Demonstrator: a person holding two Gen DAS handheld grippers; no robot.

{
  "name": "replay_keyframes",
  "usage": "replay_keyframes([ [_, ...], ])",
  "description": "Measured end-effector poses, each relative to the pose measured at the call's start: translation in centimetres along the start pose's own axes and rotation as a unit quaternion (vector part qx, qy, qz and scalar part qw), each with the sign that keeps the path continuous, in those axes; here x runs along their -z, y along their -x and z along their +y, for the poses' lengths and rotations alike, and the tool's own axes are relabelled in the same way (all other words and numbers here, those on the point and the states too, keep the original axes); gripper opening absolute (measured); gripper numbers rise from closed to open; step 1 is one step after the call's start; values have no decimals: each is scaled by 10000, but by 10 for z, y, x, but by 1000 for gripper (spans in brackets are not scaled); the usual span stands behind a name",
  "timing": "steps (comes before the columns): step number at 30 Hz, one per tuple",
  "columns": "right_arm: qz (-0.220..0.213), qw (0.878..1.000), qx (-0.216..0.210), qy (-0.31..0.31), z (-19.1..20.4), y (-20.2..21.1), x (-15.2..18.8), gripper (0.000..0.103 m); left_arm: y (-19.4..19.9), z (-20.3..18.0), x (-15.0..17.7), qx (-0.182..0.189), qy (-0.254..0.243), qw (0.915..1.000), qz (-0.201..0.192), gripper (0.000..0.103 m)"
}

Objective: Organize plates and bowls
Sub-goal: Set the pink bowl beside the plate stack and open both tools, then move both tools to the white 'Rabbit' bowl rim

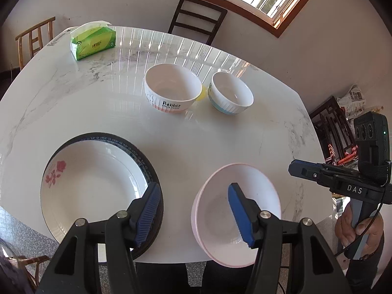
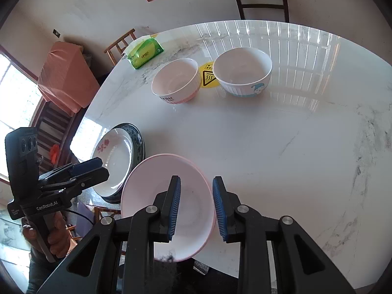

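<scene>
A white plate with a red rose point(image 1: 93, 186) point(image 2: 115, 161) lies on a dark blue-patterned plate point(image 1: 137, 152) at the table's near left. To its right, at the near edge, sits a pale pink bowl point(image 1: 215, 210) point(image 2: 147, 191). Farther back stand a white-and-pink "Rabbit" bowl point(image 1: 171, 90) point(image 2: 175, 80) and a white bowl with a blue base point(image 1: 231, 93) point(image 2: 242, 71). My left gripper point(image 1: 194, 214) point(image 2: 95, 169) is open above the gap between plates and pink bowl, holding nothing. My right gripper point(image 2: 197, 208) point(image 1: 296, 169) hangs over the pink bowl's right rim, jaws slightly apart, pads not pressing it.
The white marble table point(image 1: 196, 142) also carries a green tissue pack point(image 1: 93, 42) point(image 2: 145, 54) at the far left and a yellow sticker point(image 2: 208, 76) between the two far bowls. A dark chair point(image 1: 196, 19) stands behind the table and a wooden chair point(image 1: 34, 39) at its left.
</scene>
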State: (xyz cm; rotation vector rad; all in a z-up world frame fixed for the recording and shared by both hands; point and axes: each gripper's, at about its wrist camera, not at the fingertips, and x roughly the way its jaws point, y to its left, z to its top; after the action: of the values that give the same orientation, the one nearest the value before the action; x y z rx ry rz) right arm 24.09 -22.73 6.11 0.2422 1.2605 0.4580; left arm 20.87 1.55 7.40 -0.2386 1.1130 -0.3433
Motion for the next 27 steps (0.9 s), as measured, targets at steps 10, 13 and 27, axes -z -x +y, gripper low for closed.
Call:
replay_keyframes([
  [10, 224, 9992, -213, -243, 7, -27, -56, 26, -17, 10, -71, -298, -84, 9995, 97, 59],
  [13, 247, 9991, -200, -267, 11, -36, -73, 26, -29, 16, -89, -317, -75, 9994, 119, 59],
  [27, 498, 9969, -31, -602, 9, -109, -133, 26, -101, 44, -143, -398, 58, 9980, 485, 59],
])
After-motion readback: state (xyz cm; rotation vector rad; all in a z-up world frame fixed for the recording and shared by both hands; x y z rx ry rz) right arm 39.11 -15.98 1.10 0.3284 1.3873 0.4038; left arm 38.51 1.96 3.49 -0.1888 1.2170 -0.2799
